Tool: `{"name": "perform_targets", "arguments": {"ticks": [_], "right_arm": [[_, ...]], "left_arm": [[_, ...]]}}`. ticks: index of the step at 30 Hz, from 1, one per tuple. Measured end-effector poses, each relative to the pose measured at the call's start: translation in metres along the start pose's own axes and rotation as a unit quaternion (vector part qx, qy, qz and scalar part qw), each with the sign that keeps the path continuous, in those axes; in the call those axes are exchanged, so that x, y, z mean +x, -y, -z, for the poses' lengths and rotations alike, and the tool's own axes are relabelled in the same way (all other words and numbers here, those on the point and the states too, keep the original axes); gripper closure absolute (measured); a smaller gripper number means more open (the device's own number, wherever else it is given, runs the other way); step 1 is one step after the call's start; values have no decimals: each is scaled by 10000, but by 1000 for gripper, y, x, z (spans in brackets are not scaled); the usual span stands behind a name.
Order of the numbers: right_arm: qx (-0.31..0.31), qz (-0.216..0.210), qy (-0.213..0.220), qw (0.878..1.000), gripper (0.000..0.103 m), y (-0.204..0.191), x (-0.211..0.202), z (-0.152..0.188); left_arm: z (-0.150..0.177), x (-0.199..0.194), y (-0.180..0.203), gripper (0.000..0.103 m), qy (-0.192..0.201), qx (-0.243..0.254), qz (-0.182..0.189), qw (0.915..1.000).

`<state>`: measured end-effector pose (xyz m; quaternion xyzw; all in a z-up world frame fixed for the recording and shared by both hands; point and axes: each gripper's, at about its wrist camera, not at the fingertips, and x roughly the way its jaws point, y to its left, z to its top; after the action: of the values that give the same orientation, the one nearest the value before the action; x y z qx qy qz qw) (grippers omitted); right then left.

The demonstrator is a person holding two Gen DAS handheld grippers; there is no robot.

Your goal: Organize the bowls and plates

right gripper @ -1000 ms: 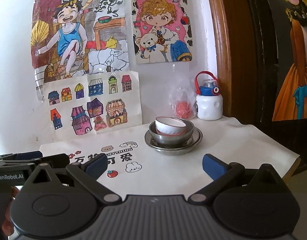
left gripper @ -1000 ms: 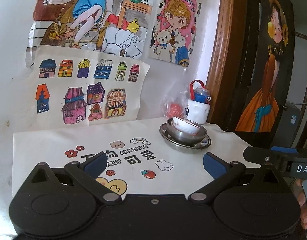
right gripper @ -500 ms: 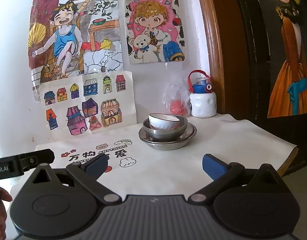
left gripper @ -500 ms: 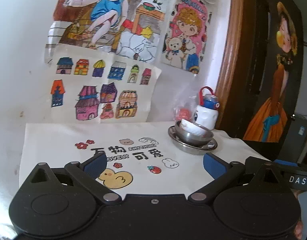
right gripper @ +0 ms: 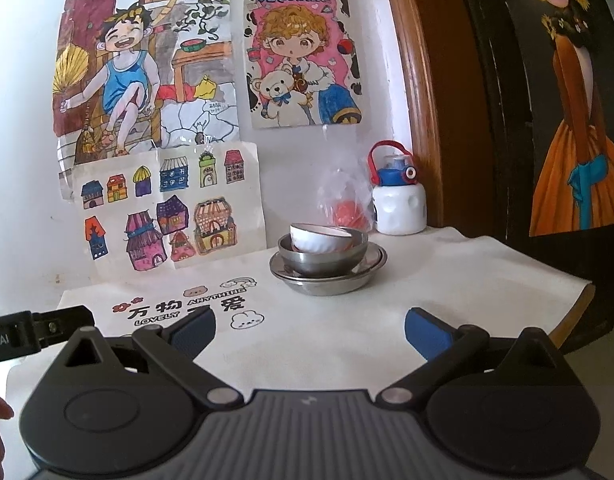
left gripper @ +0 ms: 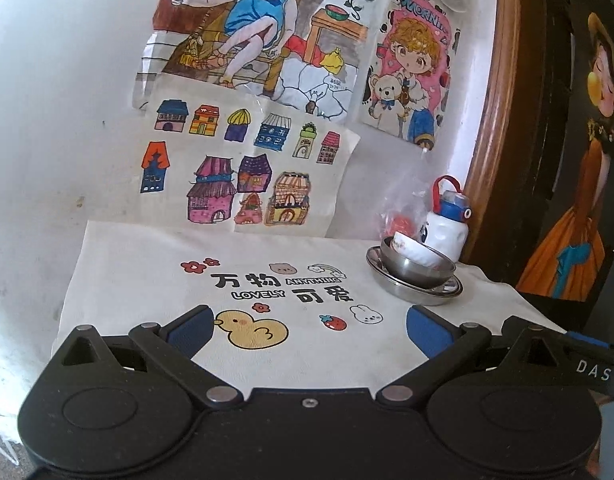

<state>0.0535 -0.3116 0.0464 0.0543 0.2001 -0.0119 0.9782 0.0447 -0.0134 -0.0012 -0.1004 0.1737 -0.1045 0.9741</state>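
Over by the wall, the white bowl sits tilted in a steel bowl on steel plates, on a cloth printed "ANYTHING LOVELY", with left gripper and right gripper both spread wide, holding nothing.

Both grippers backed off from dish stack.
Left gripper and right gripper now farther from the stacked bowls; left view swung leftward, duck print newly showing.
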Motion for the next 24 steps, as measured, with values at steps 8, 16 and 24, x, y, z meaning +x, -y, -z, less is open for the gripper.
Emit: {"name": "perform_targets", "arguments": {"ticks": [8,16,24], "right_arm": [[-13,101,39,9999,0,1,1,11],[225,19,-25,9997,0,4,3,18],[259,11,-61,9996,0,5,3,20]], "left_arm": [[10,-3,6,1,233,129,-233,9994],[17,-1,3,1,231,107,-358,9990],[19,1,2,1,165,80,-372,9991]]}}
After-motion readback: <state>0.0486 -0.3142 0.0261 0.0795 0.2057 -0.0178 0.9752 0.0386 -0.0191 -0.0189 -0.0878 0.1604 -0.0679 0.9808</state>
